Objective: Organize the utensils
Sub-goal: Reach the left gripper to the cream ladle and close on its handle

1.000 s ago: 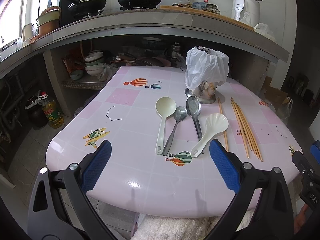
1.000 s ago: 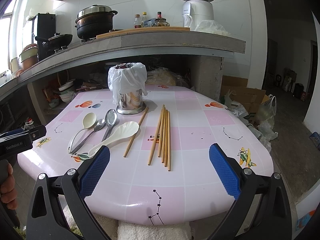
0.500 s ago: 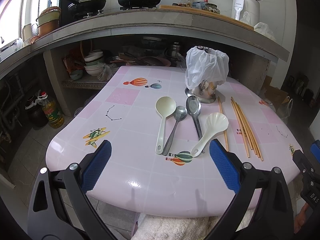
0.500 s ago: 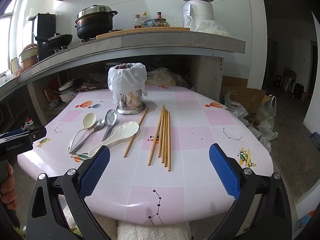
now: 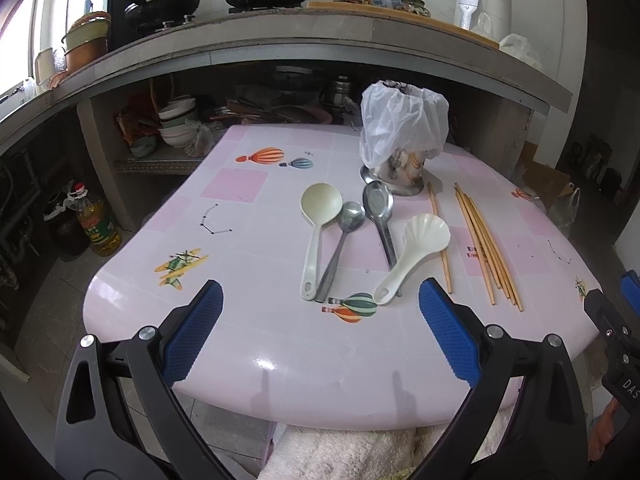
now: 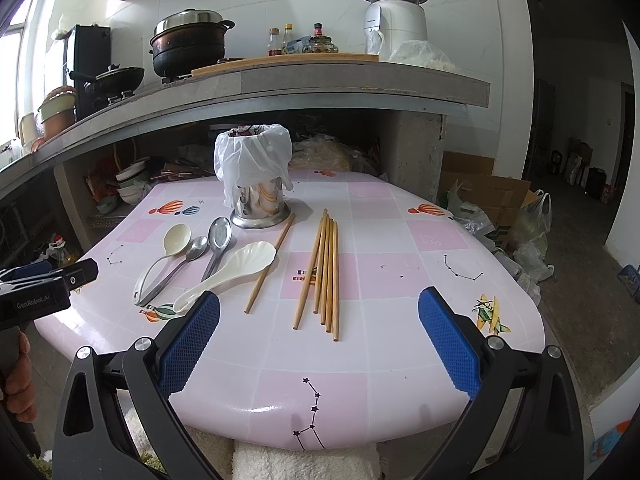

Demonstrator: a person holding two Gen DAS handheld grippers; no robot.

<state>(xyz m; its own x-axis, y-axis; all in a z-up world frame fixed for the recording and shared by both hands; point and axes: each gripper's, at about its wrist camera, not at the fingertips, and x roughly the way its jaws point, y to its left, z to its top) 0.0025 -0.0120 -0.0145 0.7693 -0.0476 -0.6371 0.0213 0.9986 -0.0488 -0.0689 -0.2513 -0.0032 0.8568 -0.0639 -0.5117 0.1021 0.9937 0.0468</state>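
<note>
On the pink tiled table (image 5: 248, 344) lie a cream round spoon (image 5: 318, 222), two metal spoons (image 5: 378, 212), a white shell-shaped scoop (image 5: 414, 250), one lone chopstick (image 5: 439, 236) and a bundle of several wooden chopsticks (image 6: 326, 268). Behind them stands a metal utensil holder (image 5: 400, 168) with a white plastic bag over its top. My left gripper (image 5: 318, 320) hovers open at the near table edge, short of the spoon handles. My right gripper (image 6: 318, 328) is open just before the chopstick ends, holding nothing. The scoop (image 6: 232, 268) also lies left of it.
A concrete counter (image 6: 320, 80) with pots, bottles and an appliance overhangs the far side of the table. Bowls and clutter fill the shelf beneath. An oil bottle (image 5: 94, 226) stands on the floor at left; boxes and bags (image 6: 516, 216) lie at right. A white towel (image 6: 304, 462) sits below the near edge.
</note>
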